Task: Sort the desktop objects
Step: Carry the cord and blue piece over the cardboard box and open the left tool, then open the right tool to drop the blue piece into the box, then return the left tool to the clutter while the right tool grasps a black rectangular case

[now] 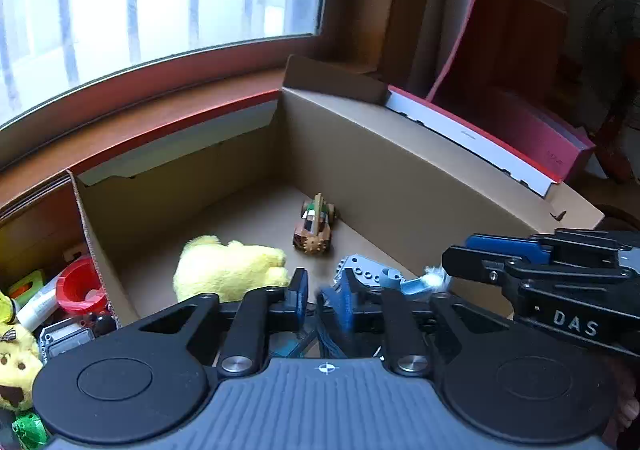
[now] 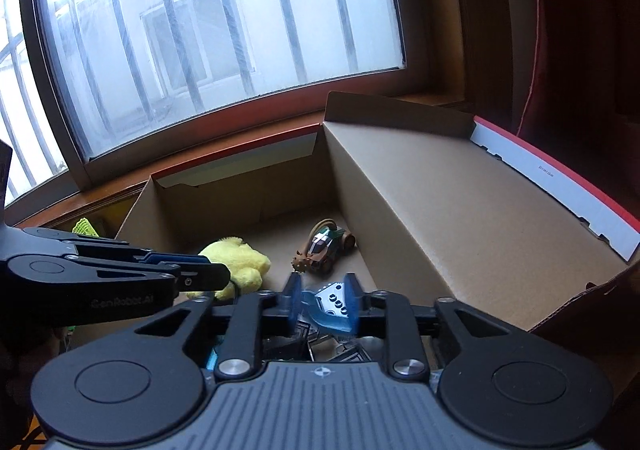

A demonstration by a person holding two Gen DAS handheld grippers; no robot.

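Observation:
An open cardboard box (image 1: 400, 169) (image 2: 420, 189) stands by the window. Inside lie a yellow plush toy (image 1: 228, 268) (image 2: 240, 262) and a small brown toy car (image 1: 314, 223) (image 2: 324, 244). My right gripper (image 2: 322, 296) is shut on a grey and translucent blue brick toy (image 2: 334, 308) and holds it over the box's near end. The same toy (image 1: 372, 276) shows in the left wrist view. My left gripper (image 1: 324, 292) hangs over the box just left of it, its jaws a narrow gap apart with nothing between them.
Left of the box lie a red cup (image 1: 80, 286), a white tube (image 1: 38, 306), a yellow bear plush (image 1: 14, 366) and a green toy (image 1: 28, 430). A red and white box lid (image 1: 492, 141) lies along the box's right side. The window sill runs behind.

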